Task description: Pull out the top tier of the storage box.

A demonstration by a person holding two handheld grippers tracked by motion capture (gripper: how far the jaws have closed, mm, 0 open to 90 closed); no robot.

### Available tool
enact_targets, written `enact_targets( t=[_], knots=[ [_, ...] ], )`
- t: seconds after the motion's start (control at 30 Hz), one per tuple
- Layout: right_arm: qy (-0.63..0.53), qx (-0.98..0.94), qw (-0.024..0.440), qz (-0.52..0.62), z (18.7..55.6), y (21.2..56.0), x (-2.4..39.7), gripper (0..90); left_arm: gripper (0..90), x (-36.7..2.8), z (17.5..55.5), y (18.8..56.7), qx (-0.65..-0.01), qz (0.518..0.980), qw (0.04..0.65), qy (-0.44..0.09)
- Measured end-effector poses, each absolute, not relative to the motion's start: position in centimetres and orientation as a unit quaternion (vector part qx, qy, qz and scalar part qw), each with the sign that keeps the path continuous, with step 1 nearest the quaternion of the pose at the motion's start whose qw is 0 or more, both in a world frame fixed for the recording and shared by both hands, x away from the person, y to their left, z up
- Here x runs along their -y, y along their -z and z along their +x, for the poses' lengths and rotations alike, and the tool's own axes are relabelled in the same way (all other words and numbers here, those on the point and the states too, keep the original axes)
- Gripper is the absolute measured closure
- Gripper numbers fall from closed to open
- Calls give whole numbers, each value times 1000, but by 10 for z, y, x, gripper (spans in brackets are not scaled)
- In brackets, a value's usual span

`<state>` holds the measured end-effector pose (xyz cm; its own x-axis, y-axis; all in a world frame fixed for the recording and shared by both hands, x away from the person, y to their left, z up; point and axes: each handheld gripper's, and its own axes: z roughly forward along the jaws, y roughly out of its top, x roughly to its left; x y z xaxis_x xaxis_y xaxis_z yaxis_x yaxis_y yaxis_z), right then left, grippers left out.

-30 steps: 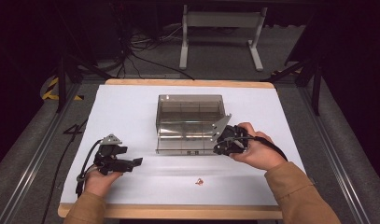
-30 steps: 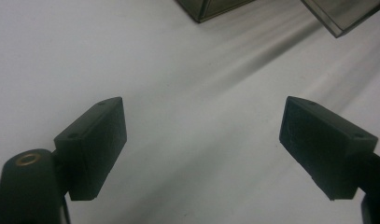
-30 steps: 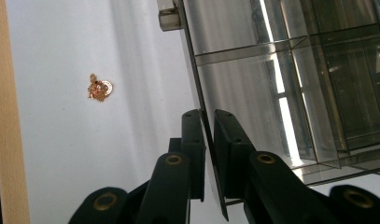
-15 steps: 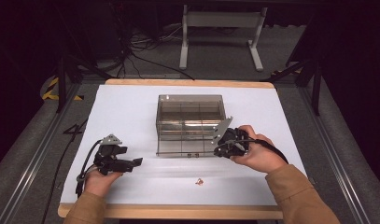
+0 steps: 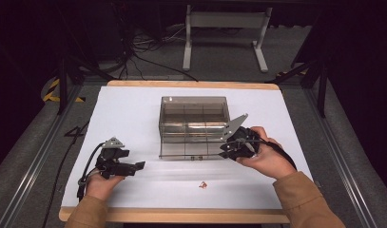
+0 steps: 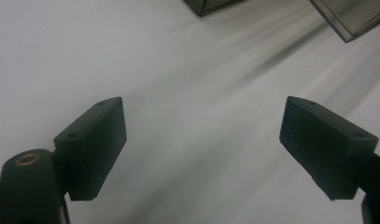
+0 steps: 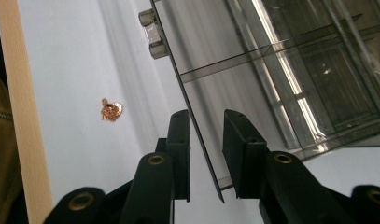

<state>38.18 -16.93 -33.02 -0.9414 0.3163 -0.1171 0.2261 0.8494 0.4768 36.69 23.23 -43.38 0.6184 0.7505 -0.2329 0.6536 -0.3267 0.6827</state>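
Box: my smoky clear compartment box (image 5: 193,124) sits mid-surface, toward the far half of the white surface (image 5: 129,114).
Lid: its lid (image 5: 191,153) is swung open toward me and lies low in front of the box, with two small latches (image 7: 151,31) on the front edge.
Long axis: the box runs left to right across the surface; its open top faces up, the lid's free edge points at me.
Right claw: my right claw (image 7: 205,154) straddles the lid's thin edge at its right end; the jaws have just been opening, the panel is between them with a gap on either side.
Left claw: my left claw (image 6: 201,149) rests over bare surface near the left front, jaws wide apart, nothing between them.
Nearby: a small copper-coloured trinket (image 5: 202,185) lies on the surface in front of the lid, well apart from both claws.
In the way: nothing lies between my right claw and the lid.
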Motion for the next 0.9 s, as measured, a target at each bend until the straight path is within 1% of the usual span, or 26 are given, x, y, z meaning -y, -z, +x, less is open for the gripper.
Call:
enact_targets(
  t=[0.17,0.3,0.47,0.77,0.9],
  knots=[
    [-263,-945,105,167,373,323,174,714,154,-231,365,435,-429,813,389,-61],
    [-282,-937,100,179,365,322,176,706,154,-230,365,438,-427,815,386,-57],
    [-297,-931,98,186,354,330,172,691,154,-229,362,438,-424,818,382,-74],
    [-312,-921,97,214,343,344,161,662,155,-230,362,437,-426,815,386,-76],
    [-312,-922,95,209,342,349,156,651,155,-229,361,437,-427,815,386,-76]
  ],
)
